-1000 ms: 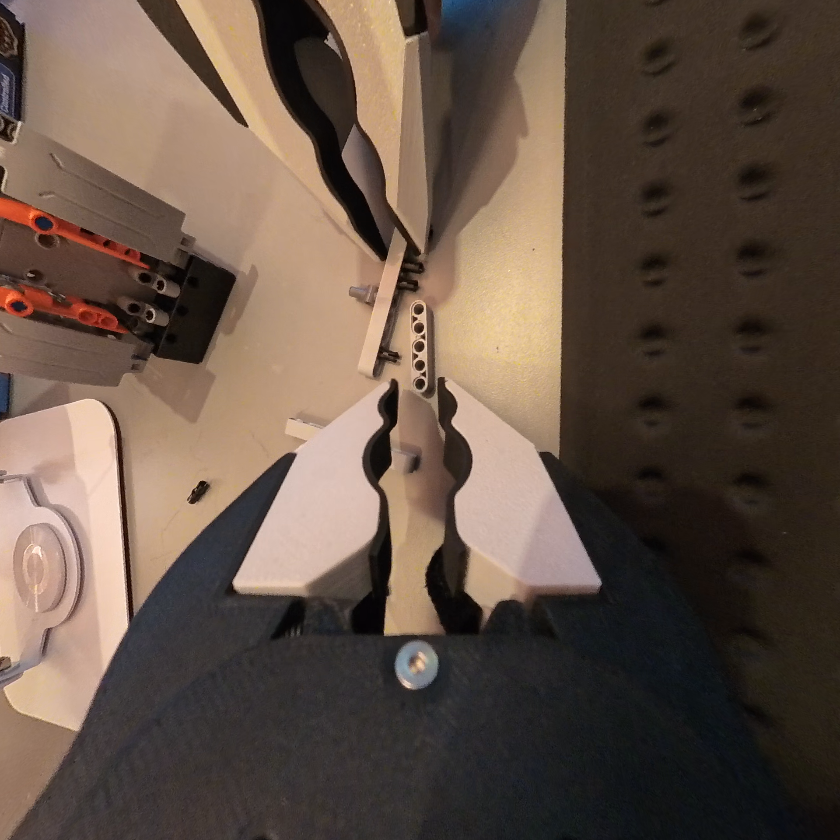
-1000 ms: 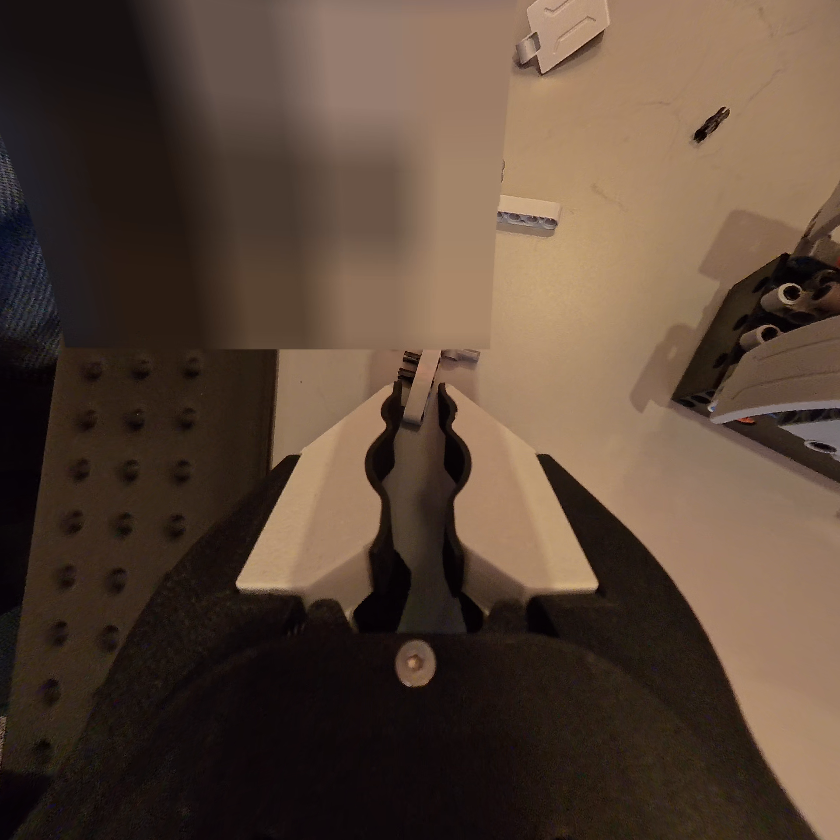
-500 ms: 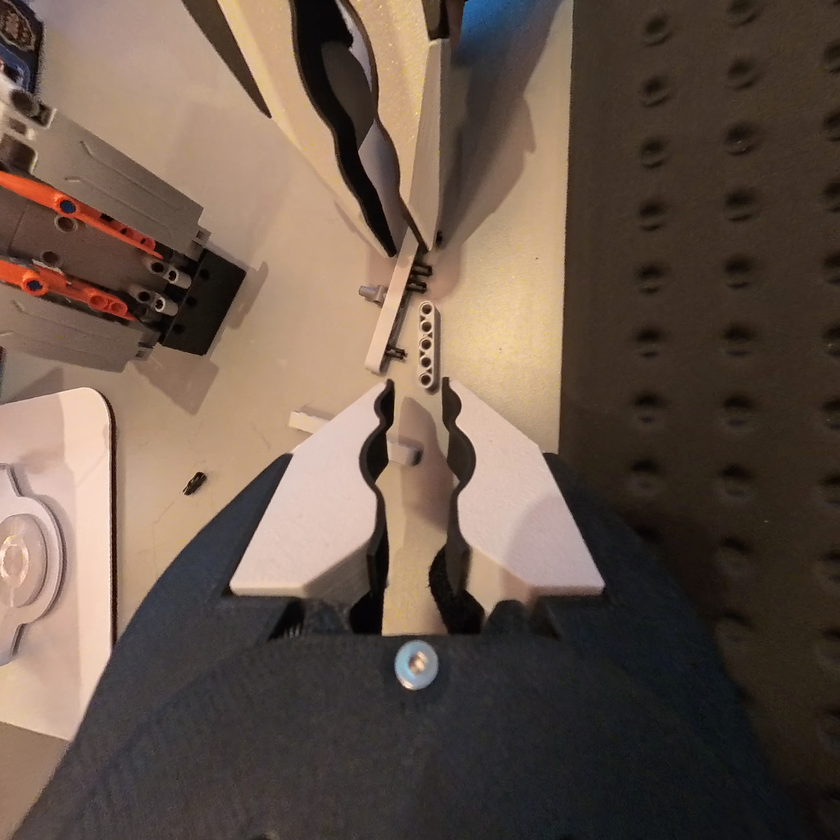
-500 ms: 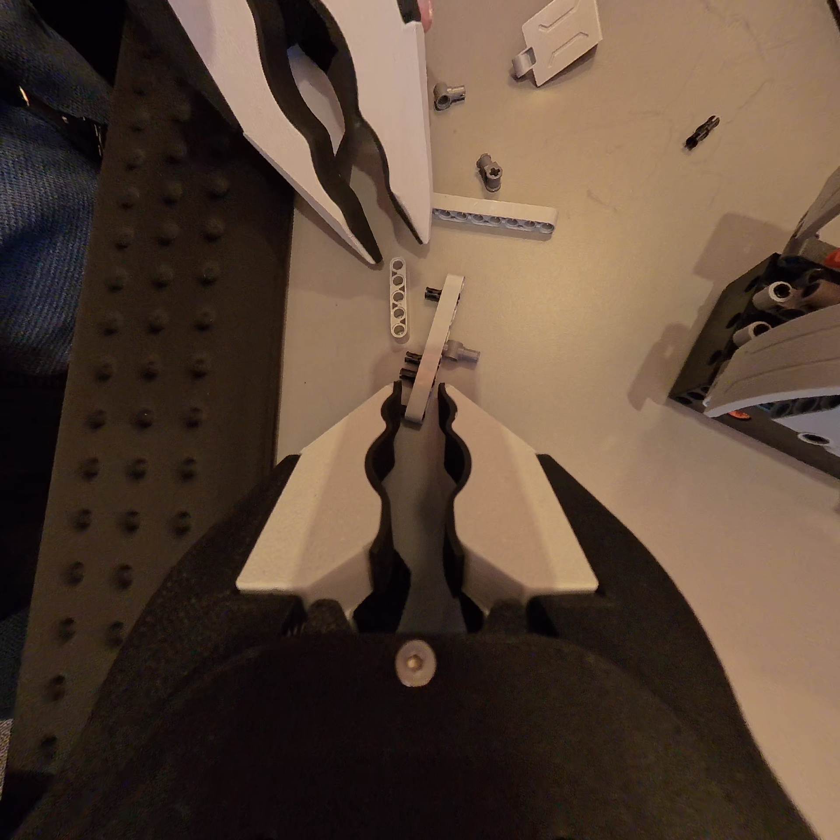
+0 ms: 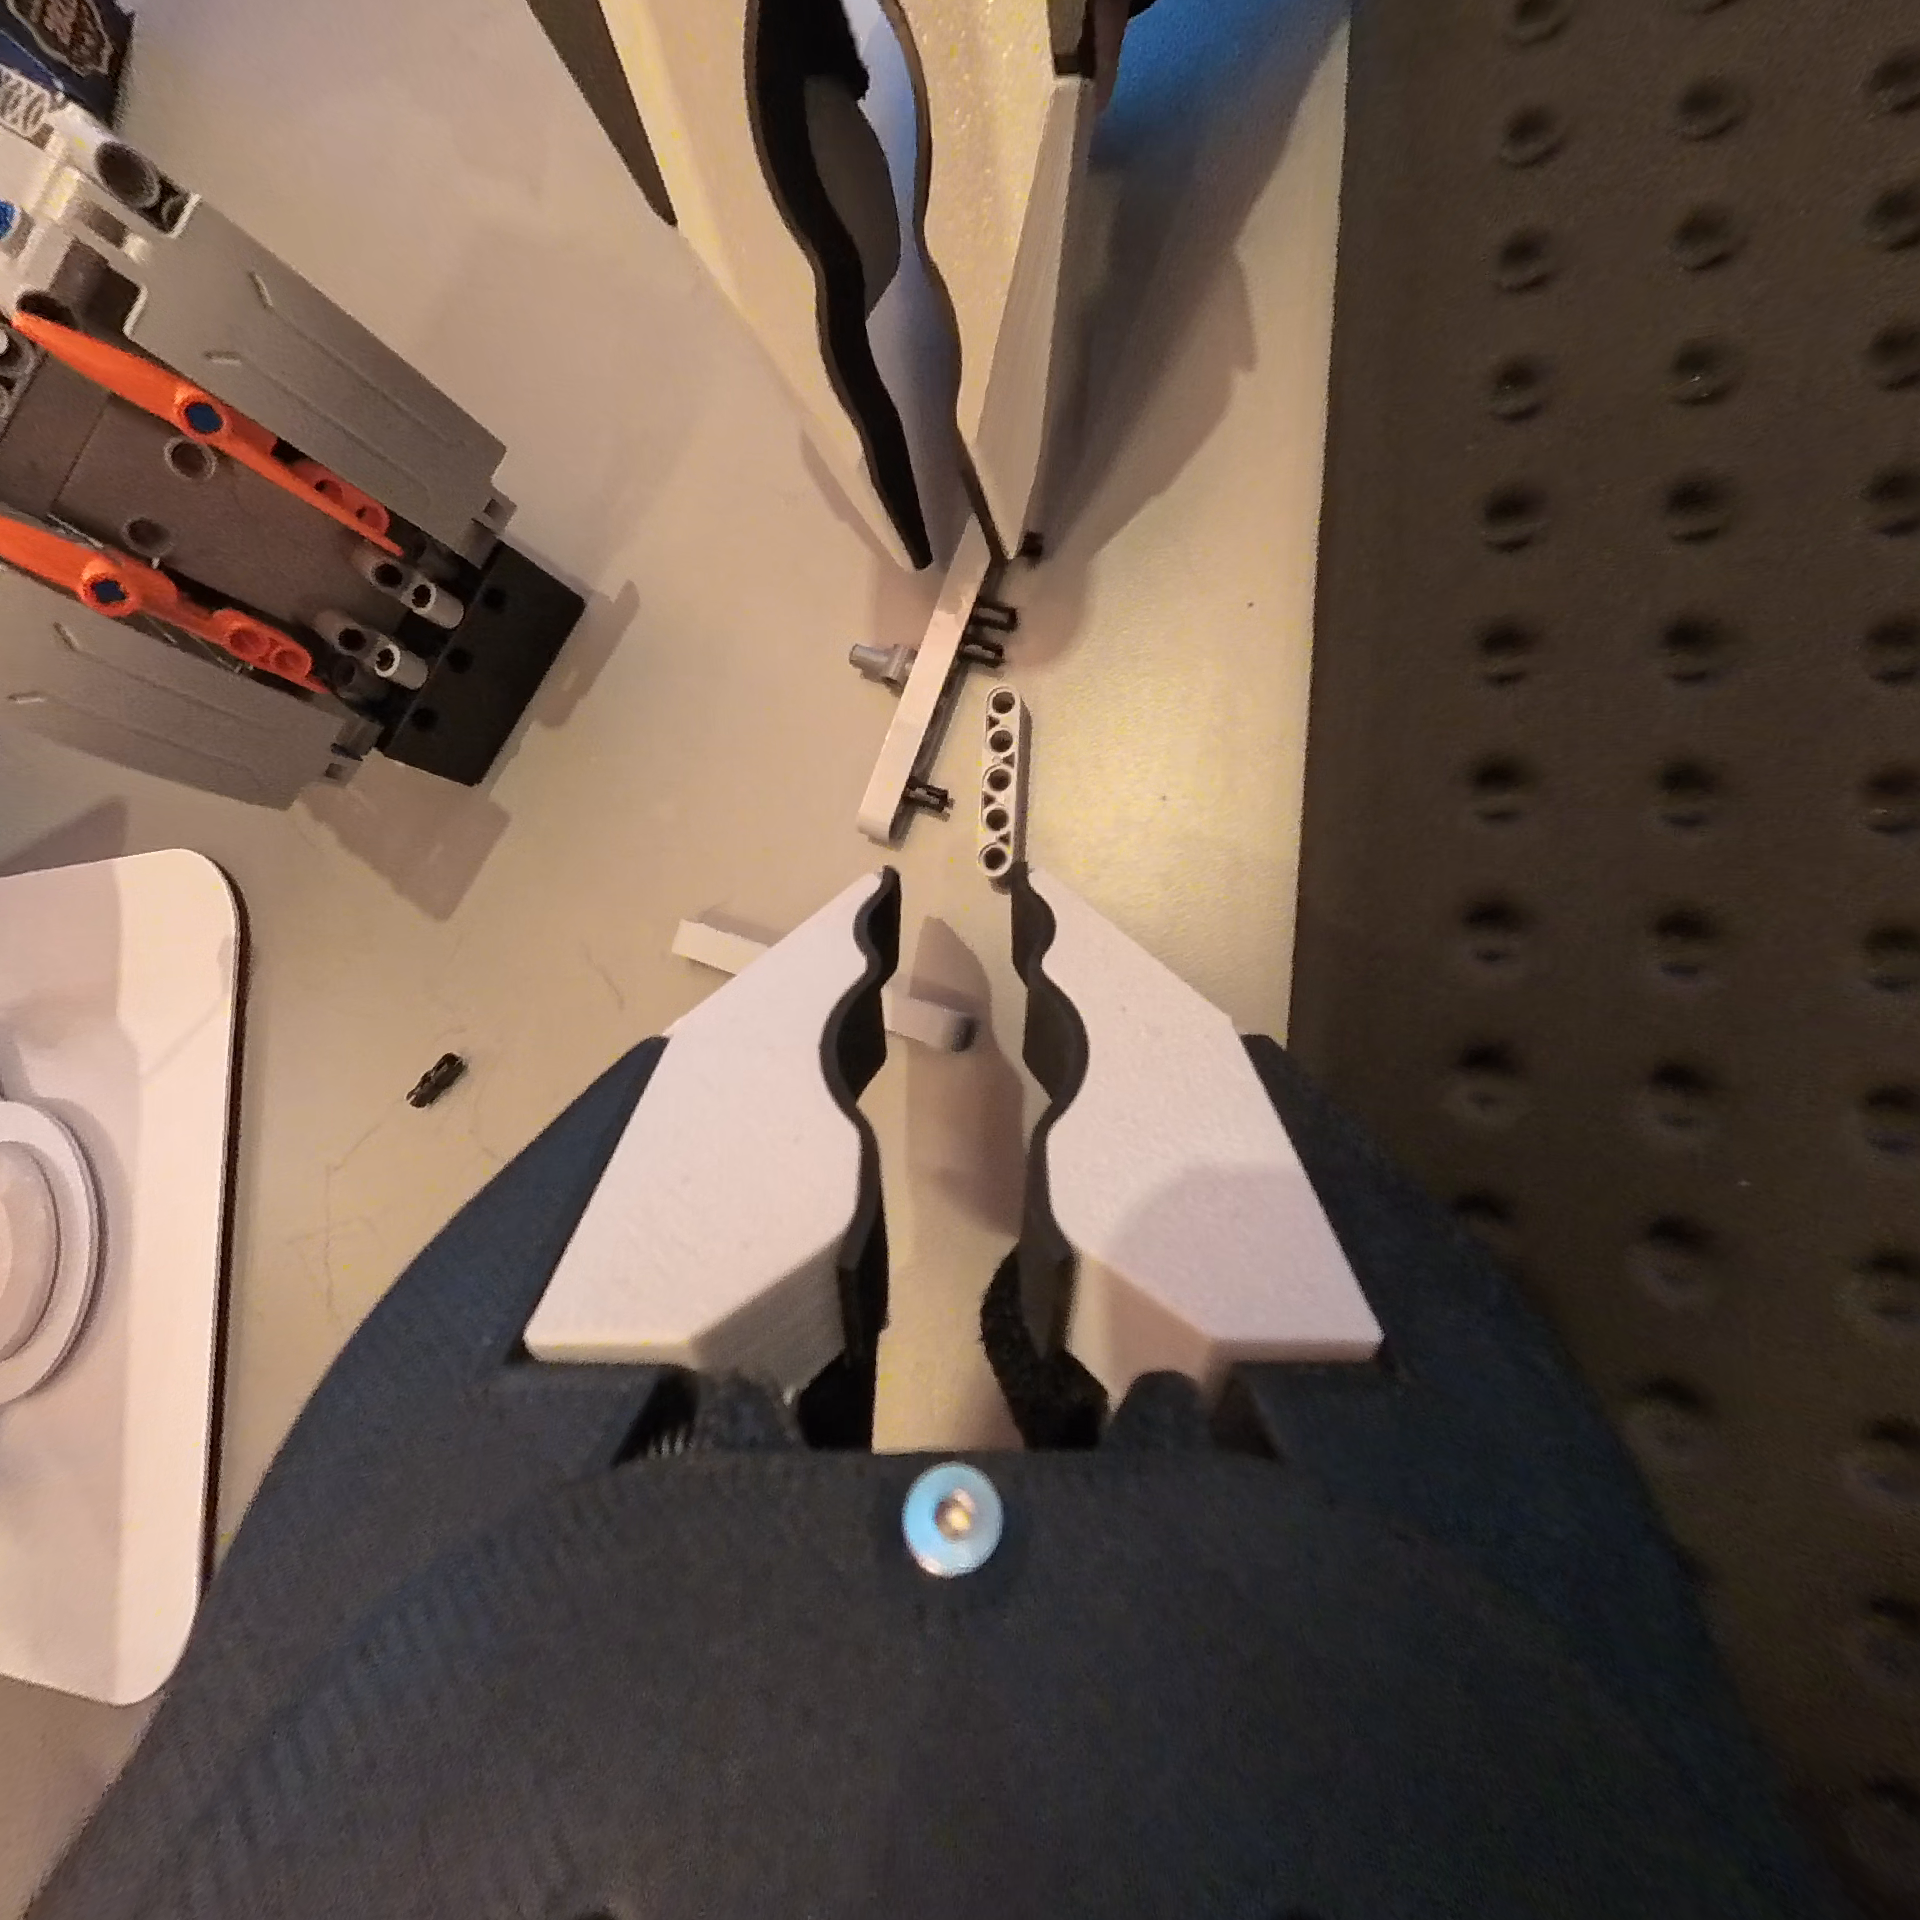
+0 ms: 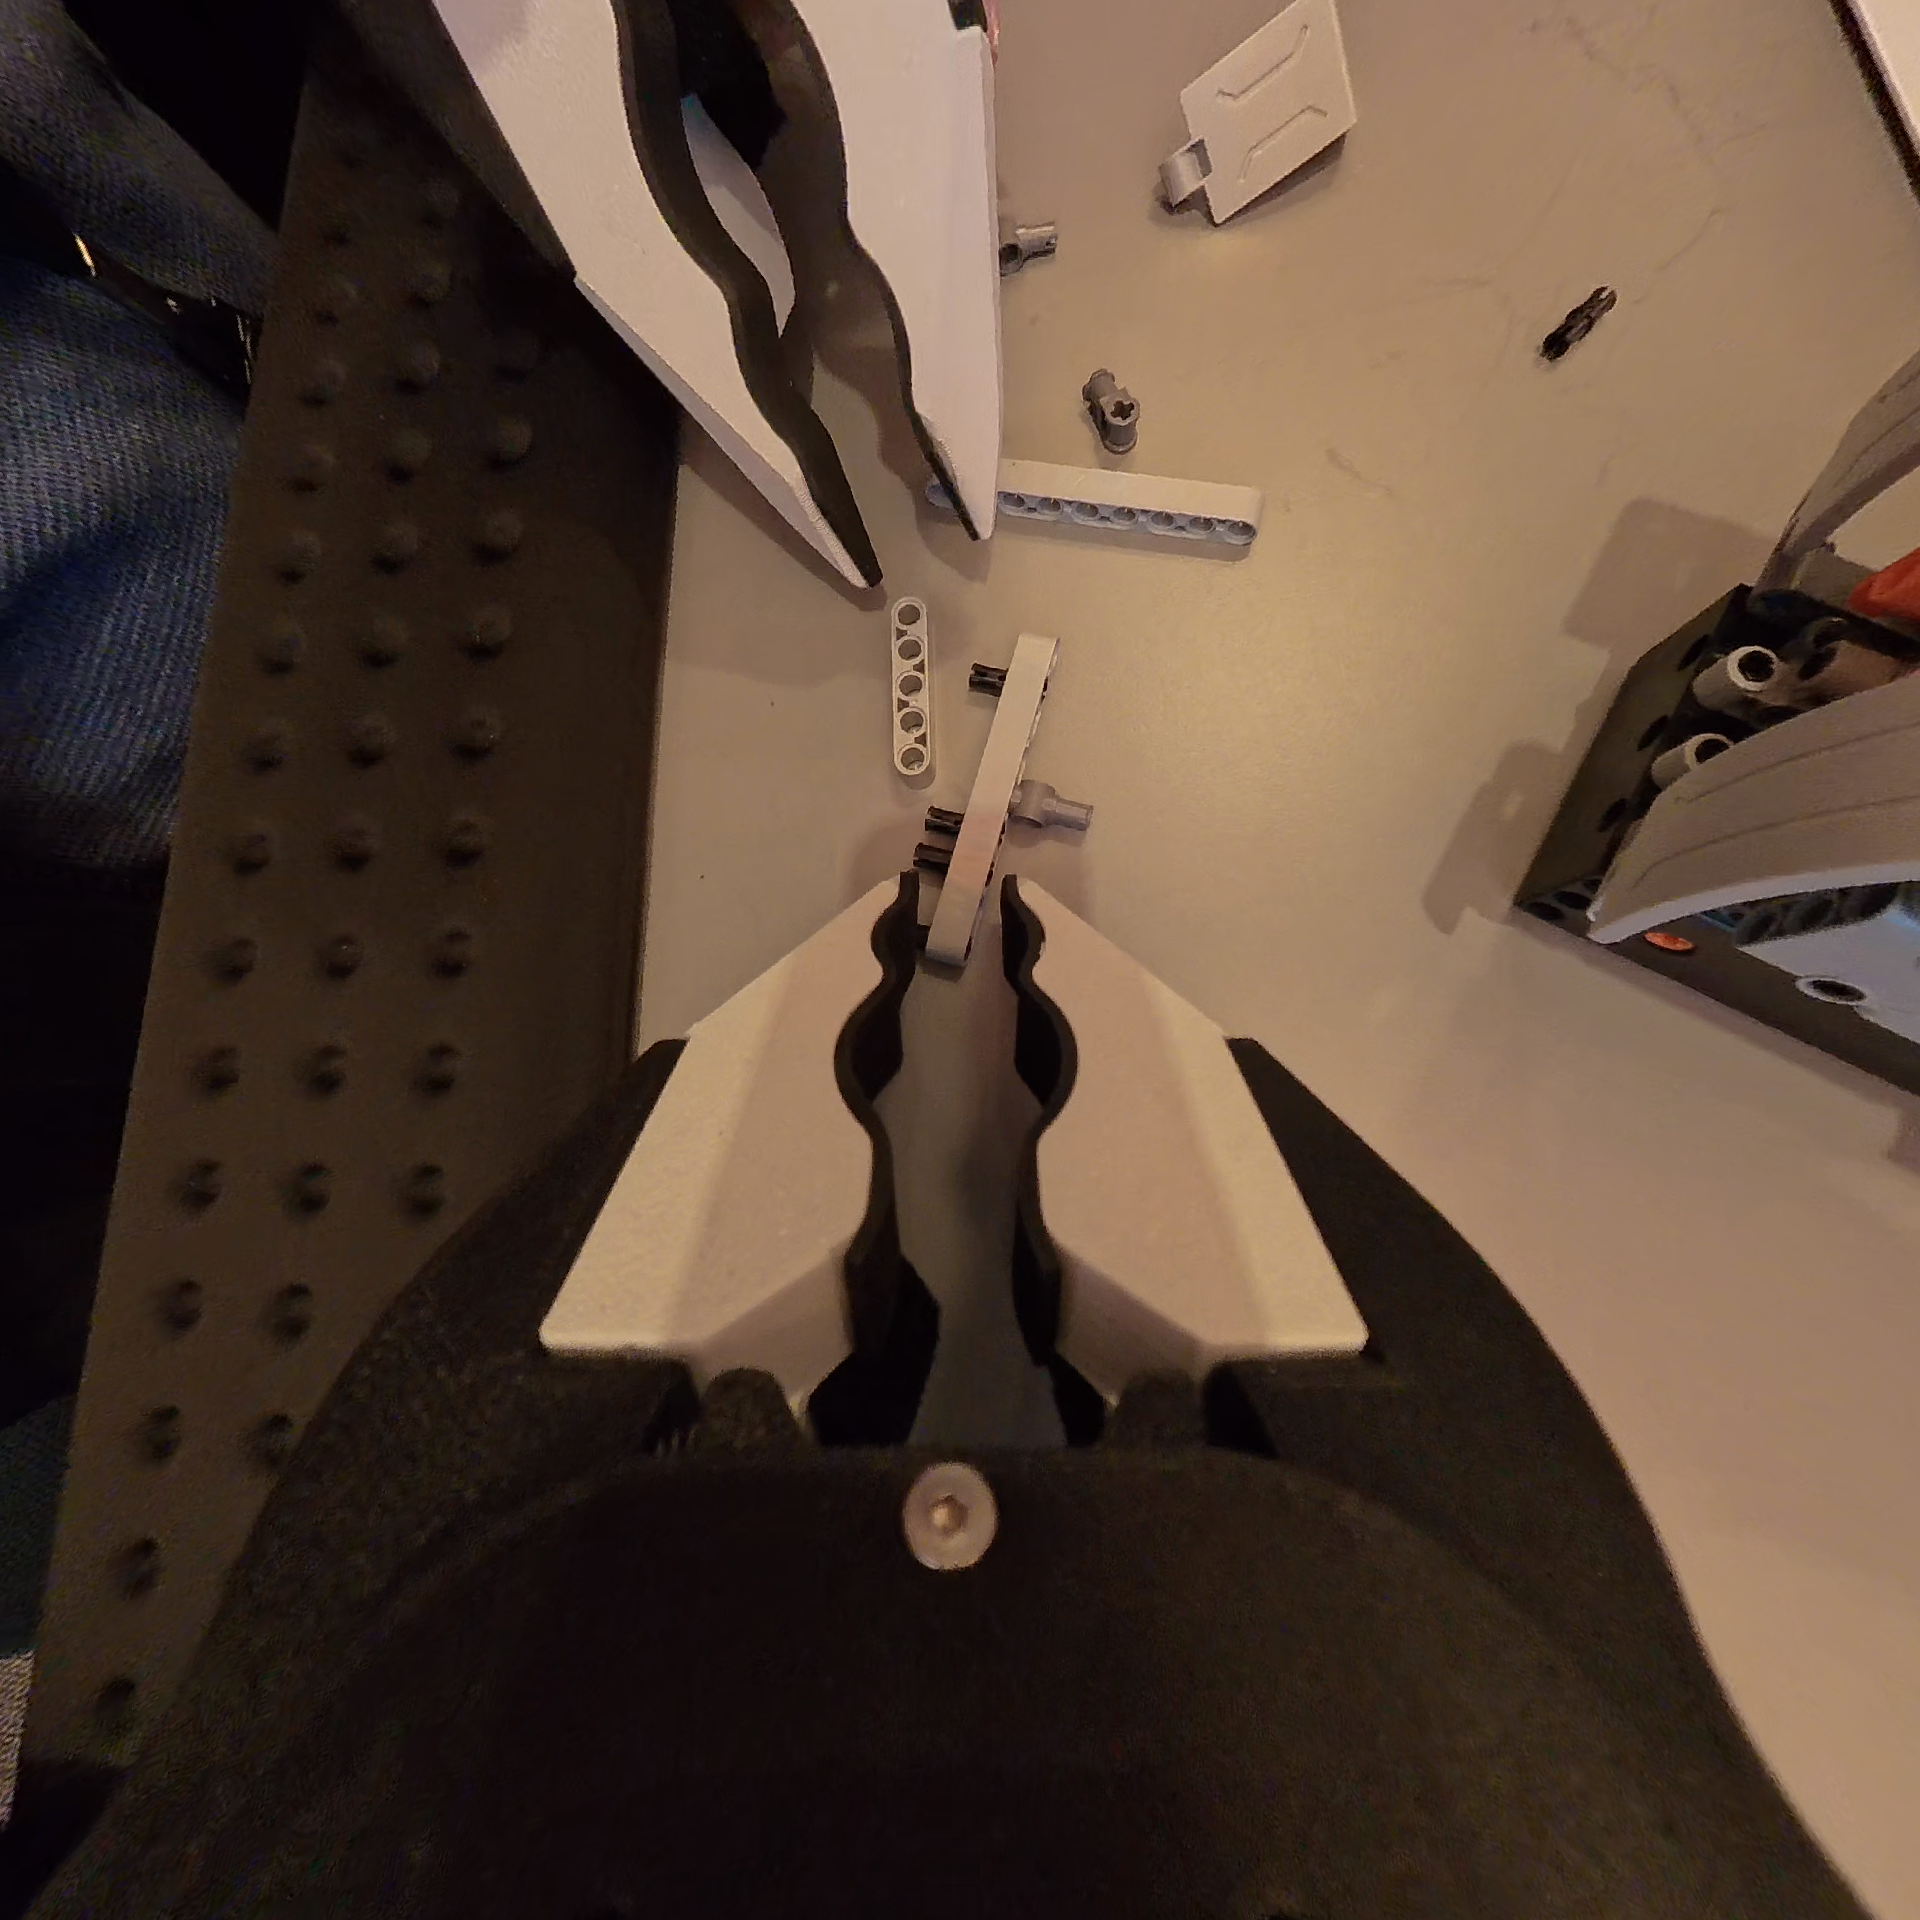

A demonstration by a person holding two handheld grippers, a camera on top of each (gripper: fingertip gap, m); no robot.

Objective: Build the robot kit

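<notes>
Two grippers tip to tip: right gripper (image 6: 961,883) seemingly clamped on pinned grey beam (image 6: 992,779), left gripper (image 5: 951,883) parted, empty.

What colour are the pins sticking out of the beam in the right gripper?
Black pins; right wrist view shows them best.

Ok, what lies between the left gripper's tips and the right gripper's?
Left wrist view: a short five-hole beam and a pinned grey beam, its far end inside the right gripper.
</notes>
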